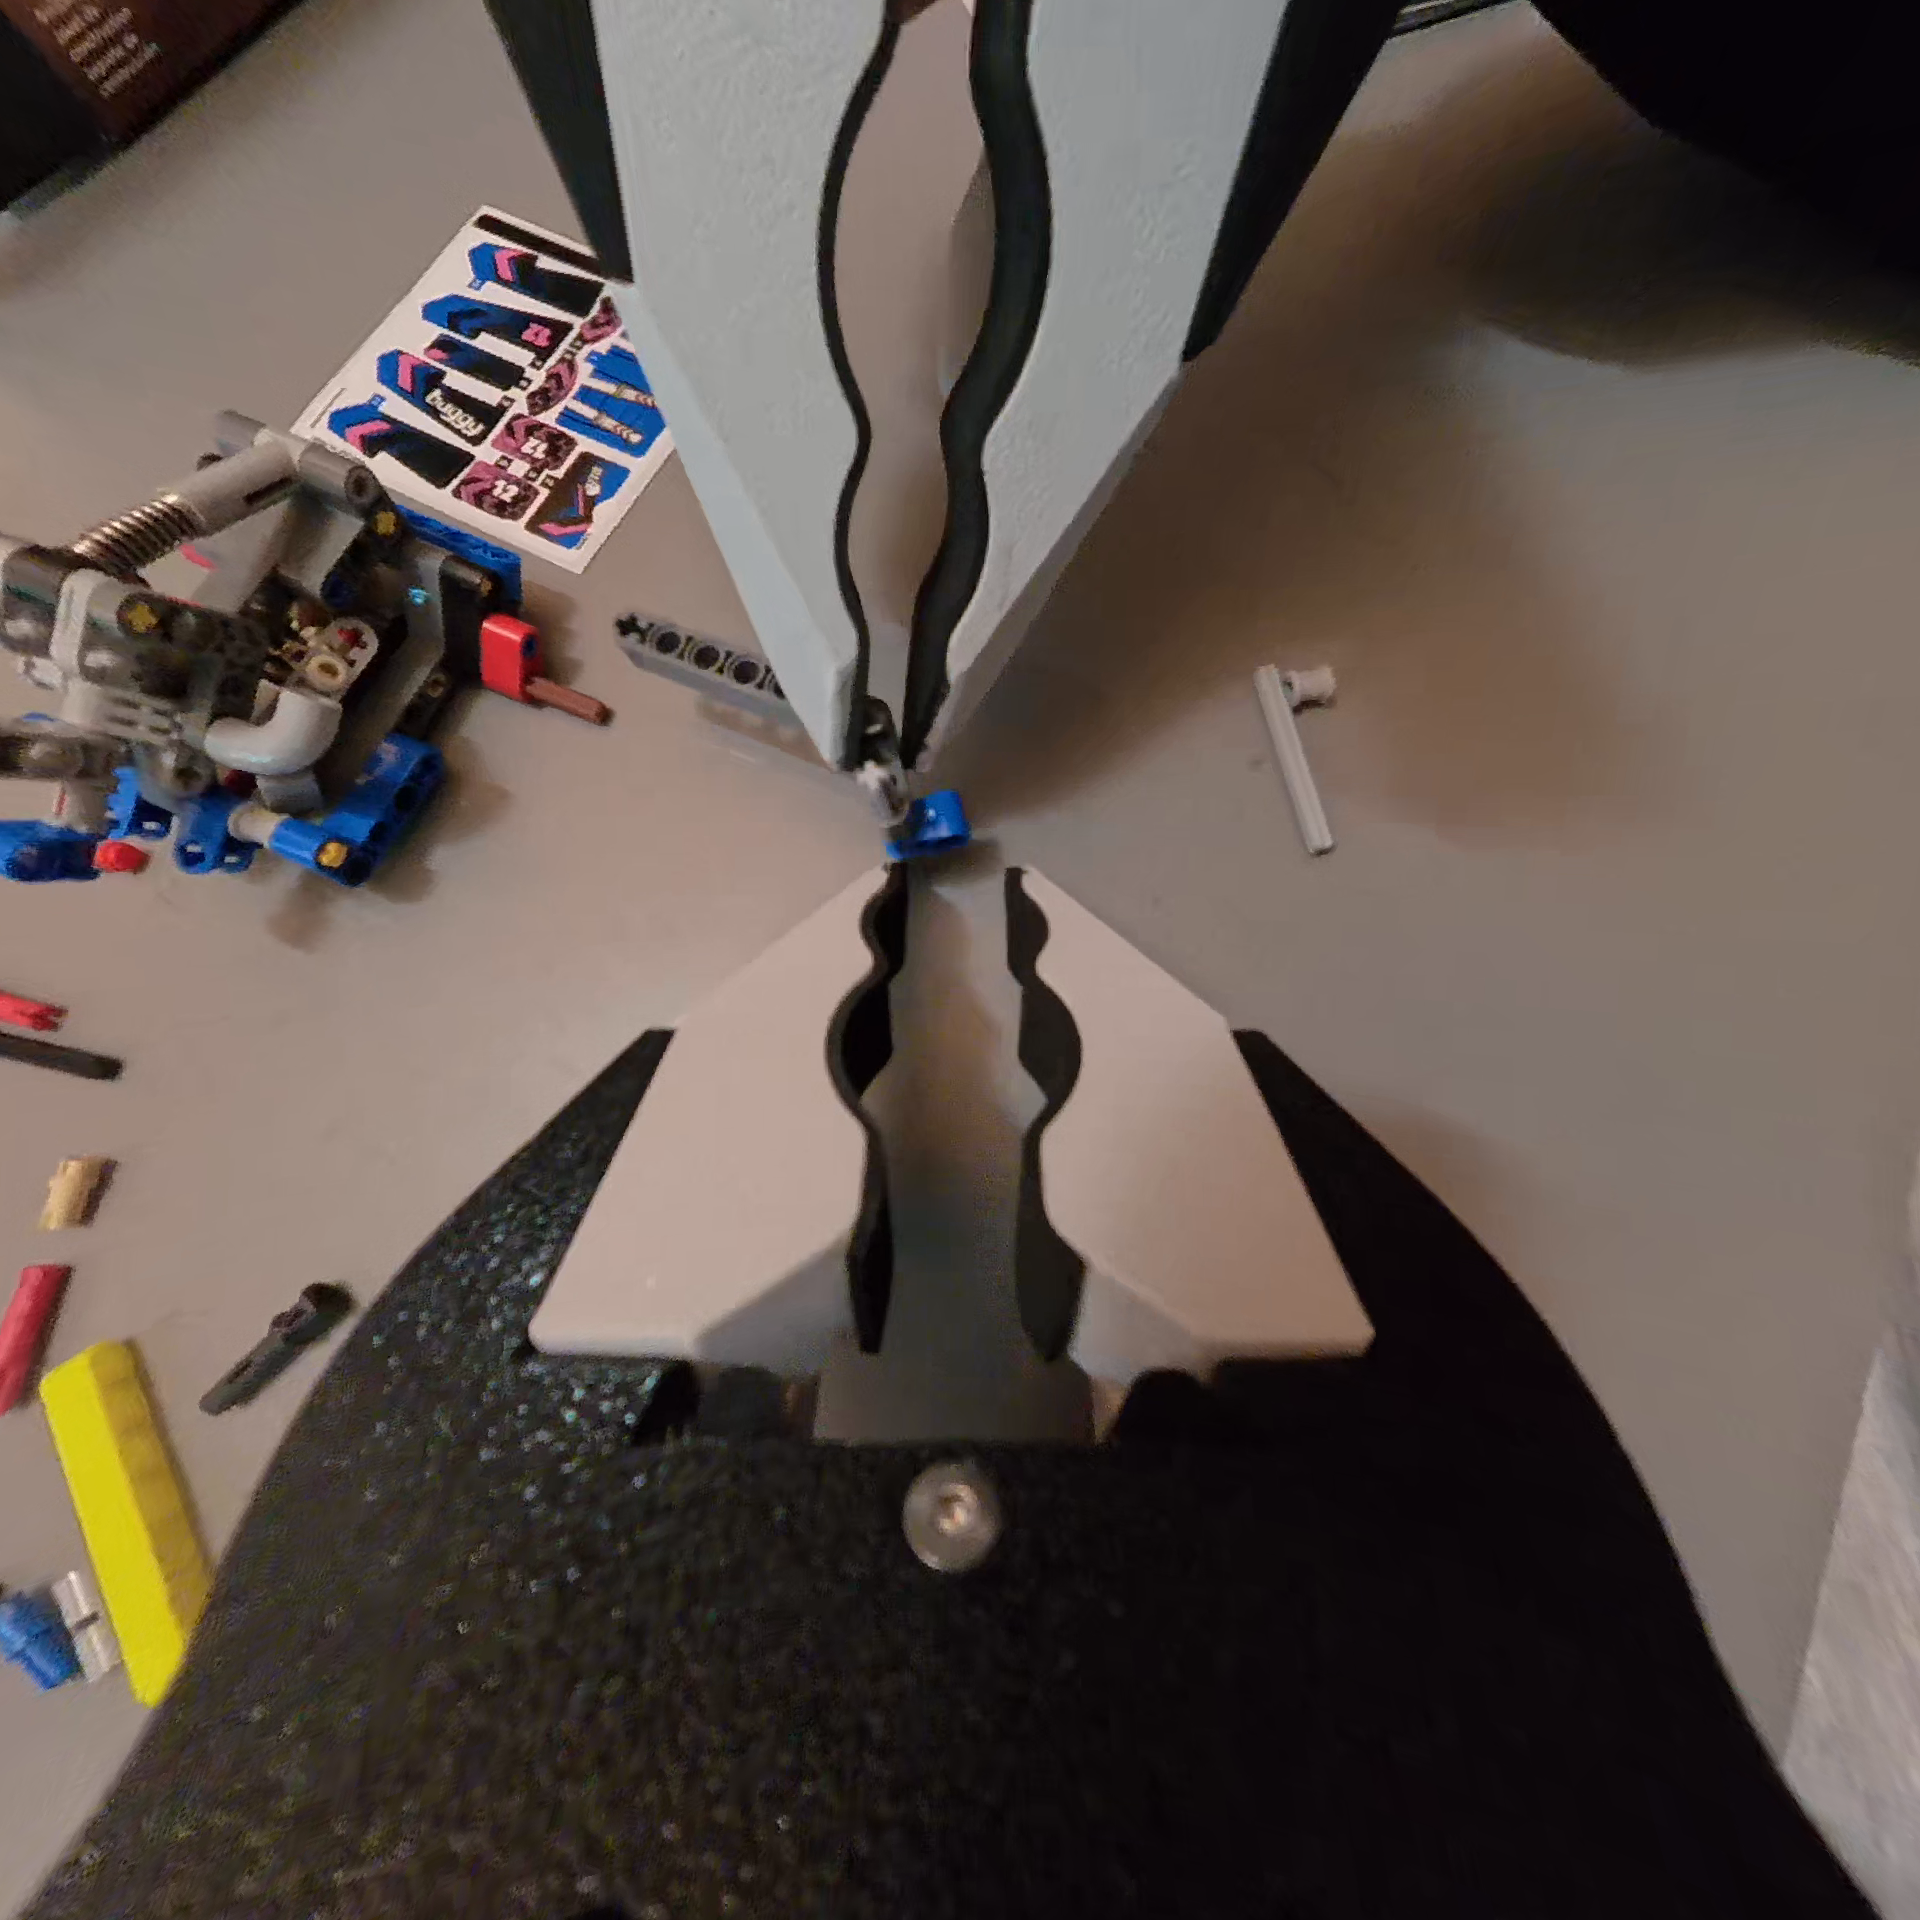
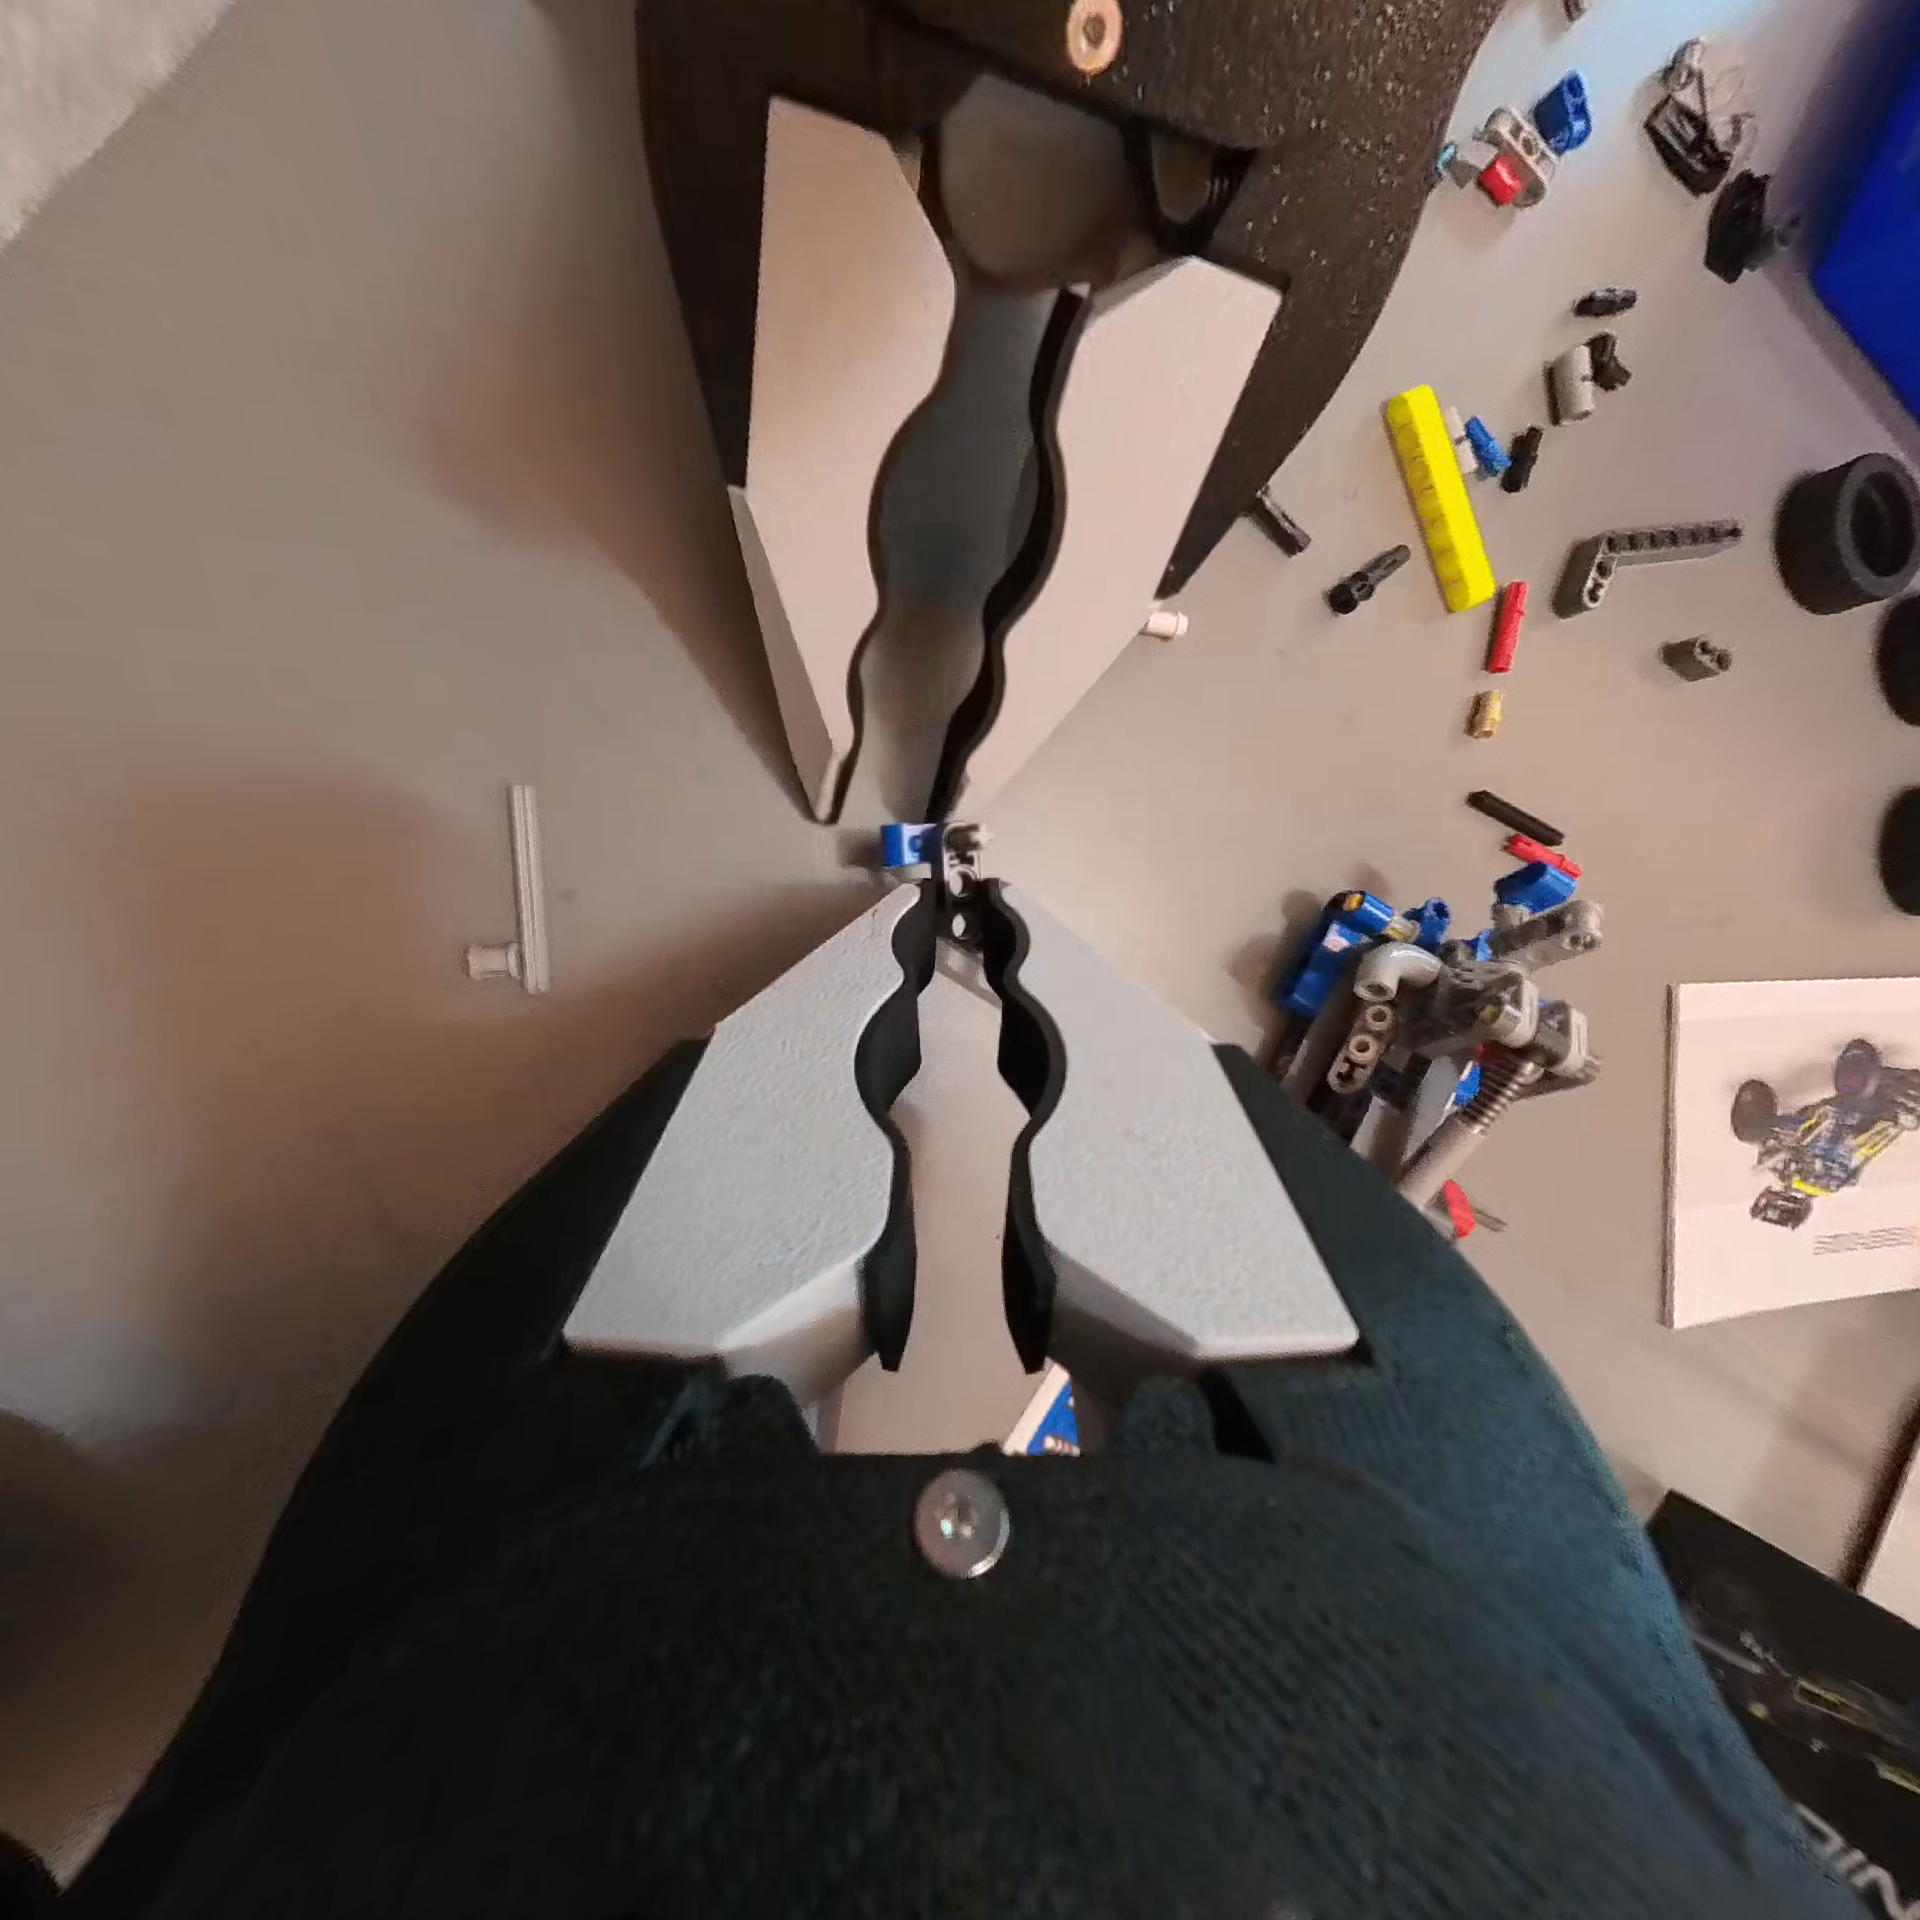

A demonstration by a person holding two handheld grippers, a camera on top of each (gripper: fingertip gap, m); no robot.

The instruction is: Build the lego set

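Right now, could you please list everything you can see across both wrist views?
Table: 1, grey, underneath.
Blue connector: 1, blue, between both grippers' tips.
Small pin: 1, grey-black, in right jaws.
Partly built model: 1, grey-blue-black, on table.
Sticker sheet: 1, white, beside model.
Booklet: 1, white, near model.
Loose parts: many, mixed, scattered.
Yellow beam: 1, yellow, among them.
Tyres: 3, black, frame edge.
Axle: 1, light grey, away from the pile.
Left gripper: 1, grey-black, jaws apart near connector.
Right gripper: 1, grey-black, jaws shut on pin.
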